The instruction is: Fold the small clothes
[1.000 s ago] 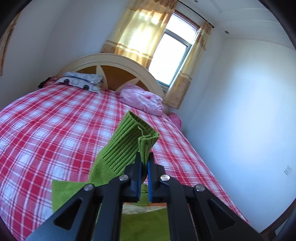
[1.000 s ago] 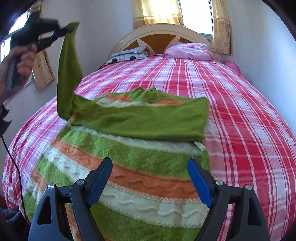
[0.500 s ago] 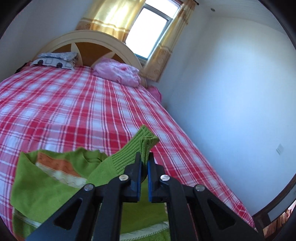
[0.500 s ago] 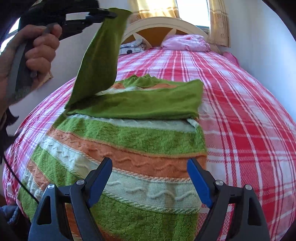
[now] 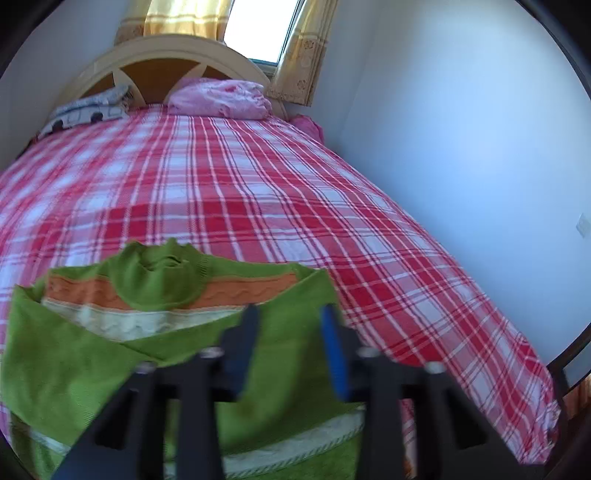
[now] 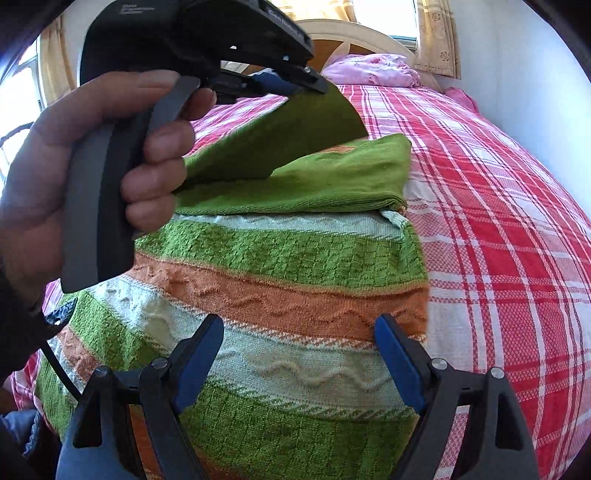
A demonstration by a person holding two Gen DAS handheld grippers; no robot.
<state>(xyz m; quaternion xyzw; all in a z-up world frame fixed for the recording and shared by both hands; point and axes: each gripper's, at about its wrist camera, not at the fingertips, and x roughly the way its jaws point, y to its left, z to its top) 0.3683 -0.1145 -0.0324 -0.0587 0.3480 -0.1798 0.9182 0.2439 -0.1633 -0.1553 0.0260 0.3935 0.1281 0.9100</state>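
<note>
We see the bed under its red-and-white plaid cotton sheet (image 5: 258, 192) filling most of the room, white walls beside it, yellow curtains (image 5: 184, 14) at the window above the arched cream wooden headboard (image 5: 173, 48). A crumpled pink pillow (image 5: 221, 98) lies at the head.

Near the foot edge lies our striped green, orange and white knitted child's sweater (image 6: 280, 295), flat on the sheet, its plain green sleeve (image 6: 280, 140) crossing the chest.

Our left gripper (image 5: 290, 343) is opening above that sleeve; the jaws no longer pinch the knit, though cloth sits below and between them. Our right gripper (image 6: 295, 358) hovers with jaws wide over the lower stripes, holding nothing.

To do this well, we judge, we should let the sleeve settle straight across, cuff inside the side edge, and lift clear without dragging it.
</note>
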